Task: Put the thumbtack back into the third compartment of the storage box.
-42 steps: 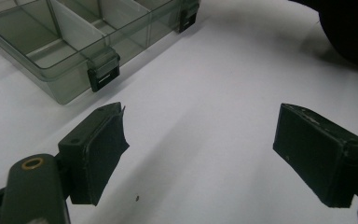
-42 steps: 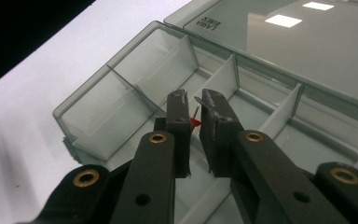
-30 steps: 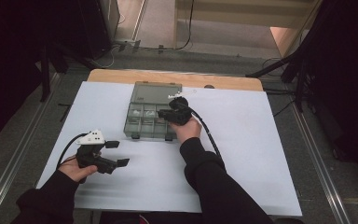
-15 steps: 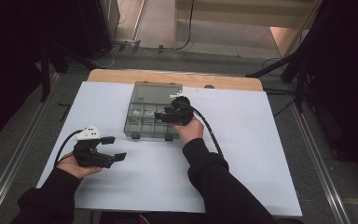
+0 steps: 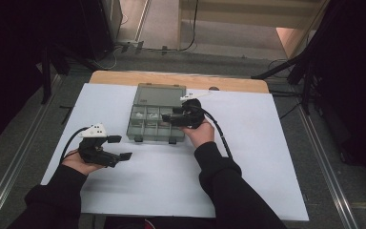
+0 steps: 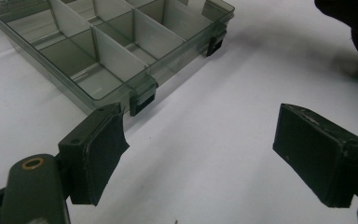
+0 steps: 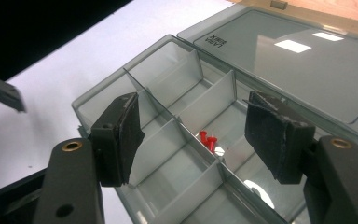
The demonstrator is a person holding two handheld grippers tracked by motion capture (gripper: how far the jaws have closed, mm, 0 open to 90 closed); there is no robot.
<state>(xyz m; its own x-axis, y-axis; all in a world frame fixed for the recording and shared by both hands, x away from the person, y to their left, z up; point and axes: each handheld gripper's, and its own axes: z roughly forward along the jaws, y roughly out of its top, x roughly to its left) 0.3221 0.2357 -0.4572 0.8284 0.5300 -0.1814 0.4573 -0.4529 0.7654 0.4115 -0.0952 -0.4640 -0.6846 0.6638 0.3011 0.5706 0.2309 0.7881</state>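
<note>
A smoky clear compartment box (image 5: 143,136) lies open on the white table, its lid (image 5: 162,94) folded back. My right gripper (image 5: 167,119) hovers over the box's right-hand compartments. Its jaws have just been opening and stand open, with nothing between the pads (image 7: 198,123). Two red push pins (image 7: 209,139) lie in a compartment under that gap. My left gripper (image 5: 120,148) rests low at the left of the table, open and empty (image 6: 214,154). It points toward the front wall and latches of the box (image 6: 142,91).
The white sheet (image 5: 267,157) covers most of the table, and a strip of wood (image 5: 124,77) shows at the far edge. Dark floor and metal rails surround the table. A cable (image 5: 221,138) trails from the right gripper along the forearm.
Both hands keep their places. The right gripper's jaws stand wider apart over the box than a second ago.
</note>
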